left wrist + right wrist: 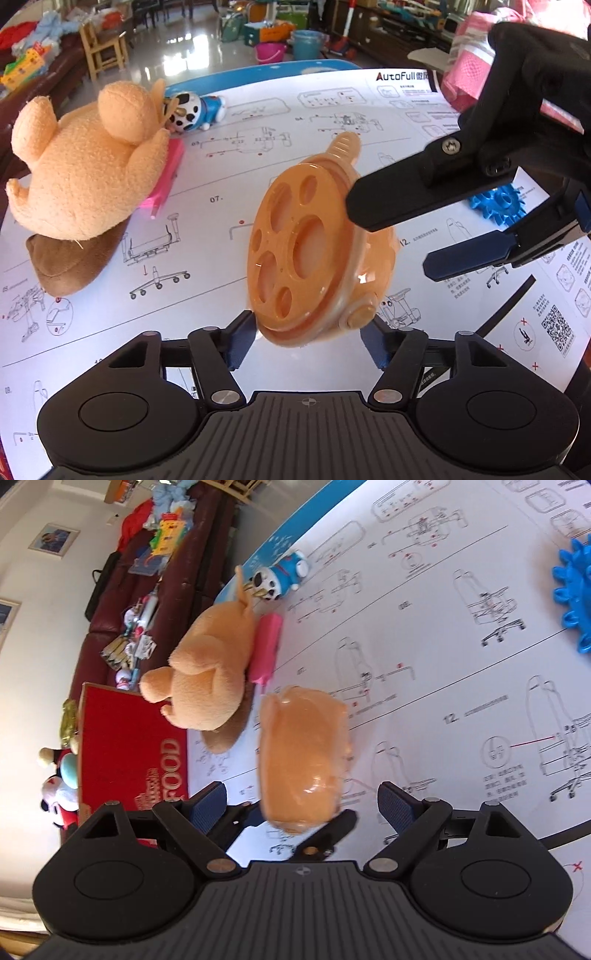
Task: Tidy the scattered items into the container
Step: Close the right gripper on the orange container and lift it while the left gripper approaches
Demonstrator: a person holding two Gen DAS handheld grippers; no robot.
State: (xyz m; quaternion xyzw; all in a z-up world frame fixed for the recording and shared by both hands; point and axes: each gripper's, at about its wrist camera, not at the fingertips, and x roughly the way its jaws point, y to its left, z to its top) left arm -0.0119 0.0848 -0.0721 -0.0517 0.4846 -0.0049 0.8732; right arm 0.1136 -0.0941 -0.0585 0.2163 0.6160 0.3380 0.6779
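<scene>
One step is in hand: carrying a toy to the container. The tabletop (332, 122), covered by a white printed instruction sheet, has at its left edge a red cardboard box (125, 738), which I judge to be that container. A tan plush animal (85, 170) lies at the far left, well apart from both grippers.

The orange translucent plastic disc with round holes (295, 251) stands tilted above the sheet, in the middle, near the left gripper (308, 325). This gripper points steeply down, and its pads seem to press on the lower rim from both sides, so I take it as clamped on the disc.

The right gripper (391, 238) comes in from the right, sloping down, with jaws wide apart. One finger crosses in front of the disc's rim; I cannot tell whether it touches.

A blue plastic gear (498, 206) waits on the right.

The next move calls for a firm hold and a swing left over the box.
</scene>
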